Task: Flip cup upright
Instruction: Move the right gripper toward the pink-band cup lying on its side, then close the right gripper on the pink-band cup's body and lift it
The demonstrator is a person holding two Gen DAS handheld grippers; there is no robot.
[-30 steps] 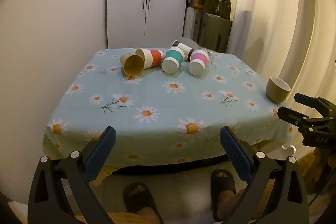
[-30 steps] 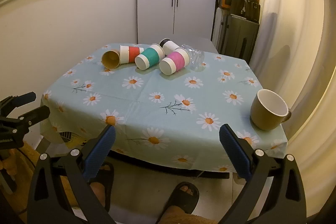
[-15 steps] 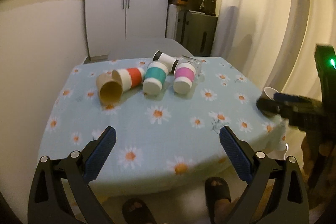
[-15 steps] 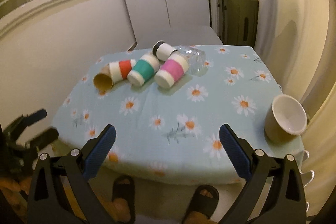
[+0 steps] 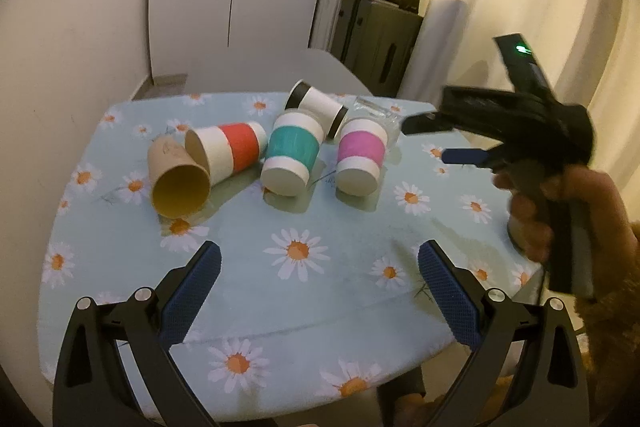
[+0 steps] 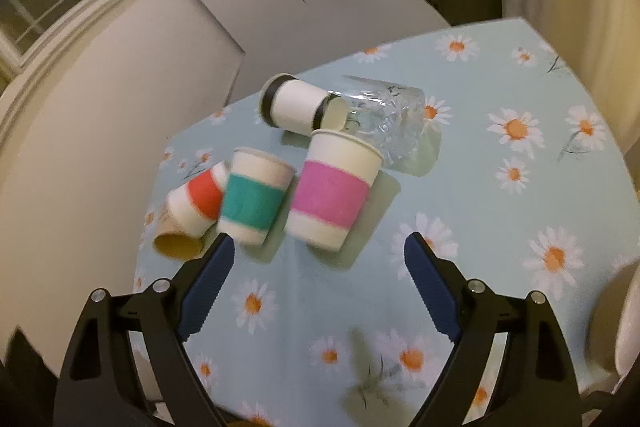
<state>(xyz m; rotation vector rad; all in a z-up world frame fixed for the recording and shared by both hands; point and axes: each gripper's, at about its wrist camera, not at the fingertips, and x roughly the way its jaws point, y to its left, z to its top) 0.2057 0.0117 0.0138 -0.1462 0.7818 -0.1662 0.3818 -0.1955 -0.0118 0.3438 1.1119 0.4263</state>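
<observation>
While the cups lie on their sides mid-table, the right gripper [image 6: 316, 259], jaws wide and empty, approaches the pink-banded cup [image 6: 330, 193]; the left gripper [image 5: 318, 277] hangs open; next, straddle and close.

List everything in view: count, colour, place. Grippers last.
paper cups: 5, pink, teal, red, black-trimmed white, plain brown; lying in a cluster at the table's far side
glass tumbler: 1, clear; on its side behind the pink cup
mug: 1, cream; right table edge, mostly cut off
tablecloth: 1, light blue with daisies; covers table
left gripper: open, empty, over near edge
right gripper: open, empty, near the pink cup
</observation>
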